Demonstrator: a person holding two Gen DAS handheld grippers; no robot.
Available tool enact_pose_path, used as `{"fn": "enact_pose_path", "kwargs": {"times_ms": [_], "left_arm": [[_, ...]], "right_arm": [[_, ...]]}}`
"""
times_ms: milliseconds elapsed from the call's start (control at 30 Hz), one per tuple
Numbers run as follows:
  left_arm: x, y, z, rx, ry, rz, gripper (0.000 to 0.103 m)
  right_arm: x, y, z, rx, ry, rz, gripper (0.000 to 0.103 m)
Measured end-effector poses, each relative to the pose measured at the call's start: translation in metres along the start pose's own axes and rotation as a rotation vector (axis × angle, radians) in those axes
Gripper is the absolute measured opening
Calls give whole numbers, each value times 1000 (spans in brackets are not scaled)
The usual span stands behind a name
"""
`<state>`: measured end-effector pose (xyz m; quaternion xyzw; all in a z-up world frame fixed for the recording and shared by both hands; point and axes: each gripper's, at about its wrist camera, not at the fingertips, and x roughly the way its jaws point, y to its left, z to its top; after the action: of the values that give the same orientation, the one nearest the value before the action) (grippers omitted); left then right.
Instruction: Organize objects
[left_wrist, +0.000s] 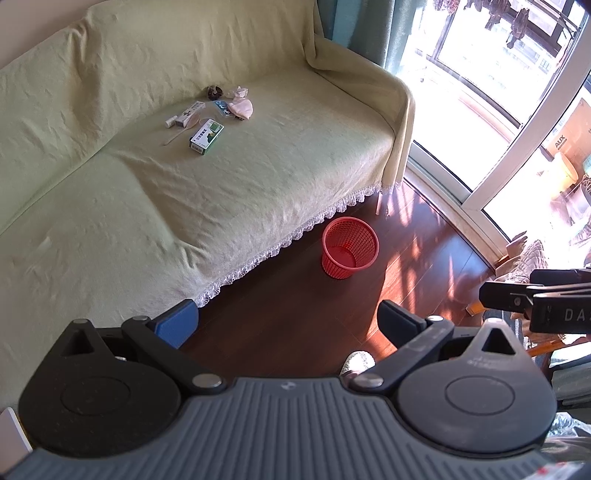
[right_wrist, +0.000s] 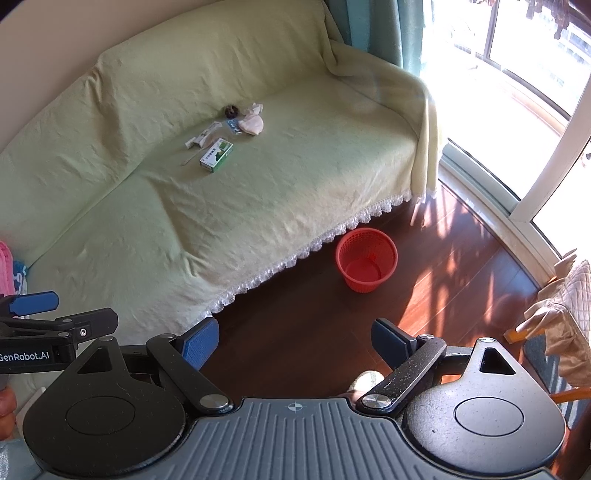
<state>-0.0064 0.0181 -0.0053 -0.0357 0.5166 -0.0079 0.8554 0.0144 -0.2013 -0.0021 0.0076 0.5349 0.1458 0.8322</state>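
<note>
Green-covered sofa (left_wrist: 258, 177) carries a small clutter: a green box (left_wrist: 206, 136), a white box (left_wrist: 190, 113) and a pink cloth (left_wrist: 241, 108), well apart from the red basket (left_wrist: 350, 246) on the floor. Left tongs (left_wrist: 288, 325) and right tongs (right_wrist: 295, 343) both gape wide, holding nothing.

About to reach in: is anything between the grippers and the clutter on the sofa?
Nothing visible. Left gripper and right gripper are open and empty, with only bare sofa cover before the clutter. The red basket stands on the floor, off to the side.
</note>
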Motion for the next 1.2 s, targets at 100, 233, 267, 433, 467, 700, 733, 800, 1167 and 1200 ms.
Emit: {"fn": "enact_pose_path", "kwargs": {"times_ms": [100,233,267,433,467,700,733,800,1167,1200], "left_arm": [[0,0,1,1,-1,-1,102],[-1,2,7,0,-2,-5,102],[-1,3,7,0,-3,-6,102],[-1,2,8,0,-3,-9,102],[-1,2,8,-1,-3,-11,102],[0,3,9,-1,0,-15,102],[0,4,9,-1,1,-15,102],[1,5,11,1,3,-18,102],[15,10,24,5,27,-33,102],[16,9,26,4,31,-33,102]], "right_arm": [[0,1,0,0,-3,-1,88],[1,2,0,1,-8,-4,88],[1,3,0,2,-8,-5,88],[0,5,0,3,-12,-9,88],[0,5,0,4,-12,-9,88],[0,4,-1,2,-13,-9,88],[0,3,-1,3,-12,-9,88],[0,2,0,6,-10,-9,88],[7,4,11,21,8,-18,88],[8,4,13,21,11,-18,88]]}}
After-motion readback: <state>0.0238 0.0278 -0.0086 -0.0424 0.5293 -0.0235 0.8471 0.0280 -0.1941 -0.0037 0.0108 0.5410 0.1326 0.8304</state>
